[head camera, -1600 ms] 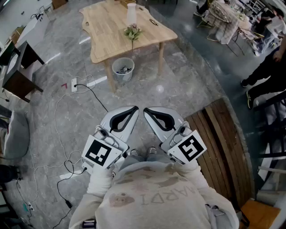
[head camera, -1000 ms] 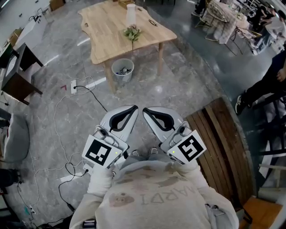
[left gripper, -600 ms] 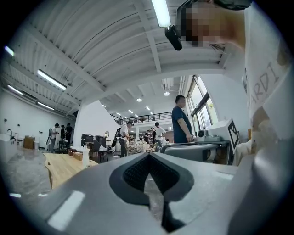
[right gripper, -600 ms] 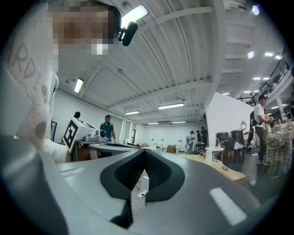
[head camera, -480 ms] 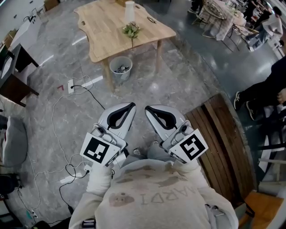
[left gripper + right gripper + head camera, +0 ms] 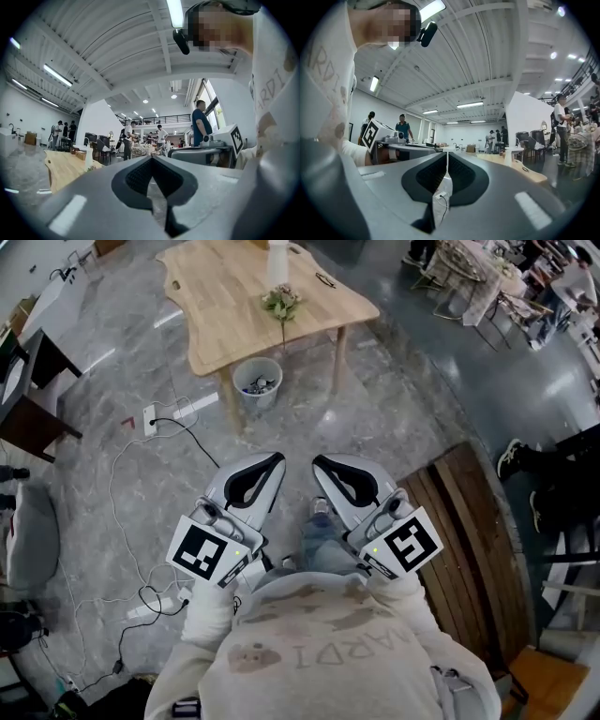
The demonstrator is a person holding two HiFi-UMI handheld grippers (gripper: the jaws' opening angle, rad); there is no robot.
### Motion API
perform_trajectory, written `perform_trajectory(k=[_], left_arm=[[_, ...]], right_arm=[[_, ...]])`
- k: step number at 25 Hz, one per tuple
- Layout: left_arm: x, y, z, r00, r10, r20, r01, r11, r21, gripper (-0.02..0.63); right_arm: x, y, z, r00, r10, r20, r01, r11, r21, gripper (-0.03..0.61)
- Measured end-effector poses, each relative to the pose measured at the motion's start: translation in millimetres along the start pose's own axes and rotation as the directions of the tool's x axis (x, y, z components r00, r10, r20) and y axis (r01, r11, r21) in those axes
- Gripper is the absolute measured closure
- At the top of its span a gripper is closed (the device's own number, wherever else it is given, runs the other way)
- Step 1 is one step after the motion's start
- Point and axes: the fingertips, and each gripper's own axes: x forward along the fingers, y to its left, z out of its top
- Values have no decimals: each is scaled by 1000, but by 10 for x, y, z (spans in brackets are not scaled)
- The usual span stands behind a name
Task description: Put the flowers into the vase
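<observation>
A bunch of flowers (image 6: 281,304) lies on the light wooden table (image 6: 225,306) far ahead, its stem pointing towards the near edge. The white vase (image 6: 277,259) stands upright just behind it. Both grippers are held close to my chest, far short of the table. My left gripper (image 6: 278,460) is shut with nothing in it, and my right gripper (image 6: 319,463) is shut and empty too. In the left gripper view the jaws meet at my left gripper (image 6: 151,158), with the vase (image 6: 89,158) small at the left. The right gripper view shows my right gripper (image 6: 446,153) and the vase (image 6: 508,157) on the table (image 6: 525,172).
A grey waste bin (image 6: 258,382) stands under the table's near edge. A power strip (image 6: 155,416) and cables (image 6: 122,512) trail over the marble floor at left. A wooden platform (image 6: 478,531) lies to the right, a dark desk (image 6: 33,390) at left. People stand in the background.
The view has shifted forward a little as the person walks; a foot now shows below the grippers. Both grippers stay shut in front of the chest.
</observation>
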Motion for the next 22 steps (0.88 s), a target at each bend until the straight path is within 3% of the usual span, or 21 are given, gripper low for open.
perform_trajectory(k=[12,22], left_arm=[[945,730,79,997,71,2,-71,997,-14,614],[1950,1150,137,994,110,6,-111,993,29,614]], right_arm=[[566,-1004,22,993,119,22,-119,993,17,543],[800,-2080,27,984,172,49,-172,985,11,546]])
